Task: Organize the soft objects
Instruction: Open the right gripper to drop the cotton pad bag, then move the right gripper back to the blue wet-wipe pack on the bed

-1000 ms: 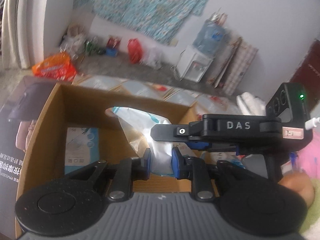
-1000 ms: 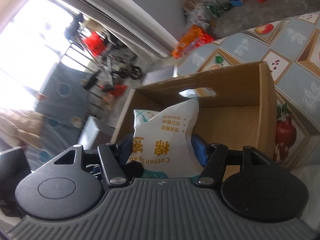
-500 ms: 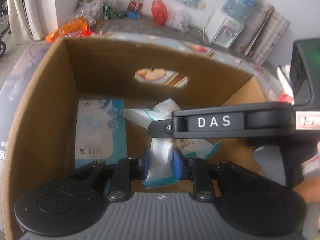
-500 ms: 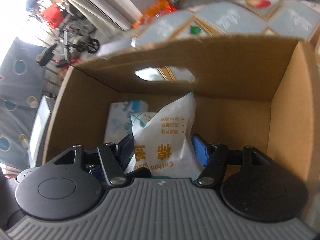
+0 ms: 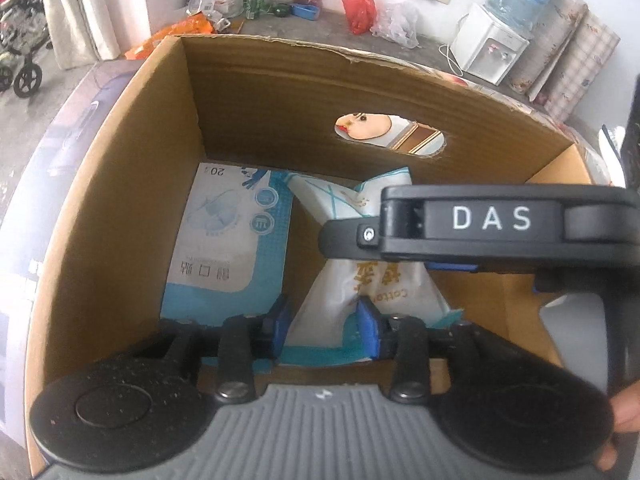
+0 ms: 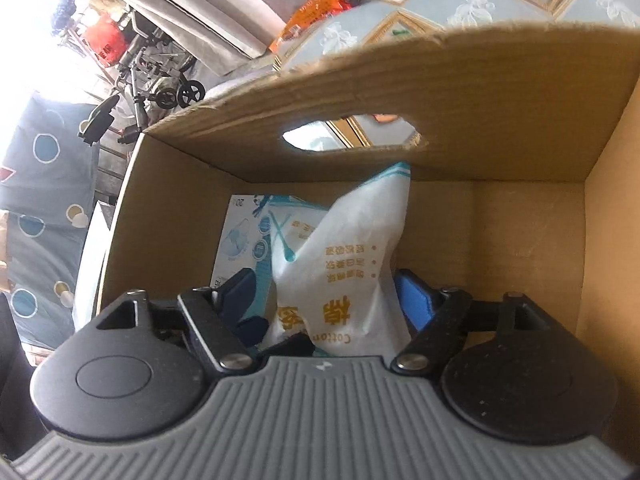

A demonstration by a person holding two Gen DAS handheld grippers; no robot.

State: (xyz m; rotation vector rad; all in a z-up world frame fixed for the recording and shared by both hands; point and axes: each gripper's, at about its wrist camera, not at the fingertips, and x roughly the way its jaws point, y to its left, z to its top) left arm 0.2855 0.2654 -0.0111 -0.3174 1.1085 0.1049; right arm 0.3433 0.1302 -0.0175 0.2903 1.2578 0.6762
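Water dispenser (image 5: 490, 46), red bag (image 5: 359, 8), wheelchair (image 6: 160, 80).

cotton bag (image 5: 372, 280) in box (image 5: 280, 92), right of packet (image 5: 228, 240)

walls: white | floor: grey concrete (image 5: 24, 128) | water dispenser (image 5: 490, 46) by wall | daylight from left

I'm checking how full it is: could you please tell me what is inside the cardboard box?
Inside the cardboard box a flat blue-and-white packet lies on the floor at the left, and a white cotton swab bag stands beside it between both open grippers. The floor beneath them is covered.
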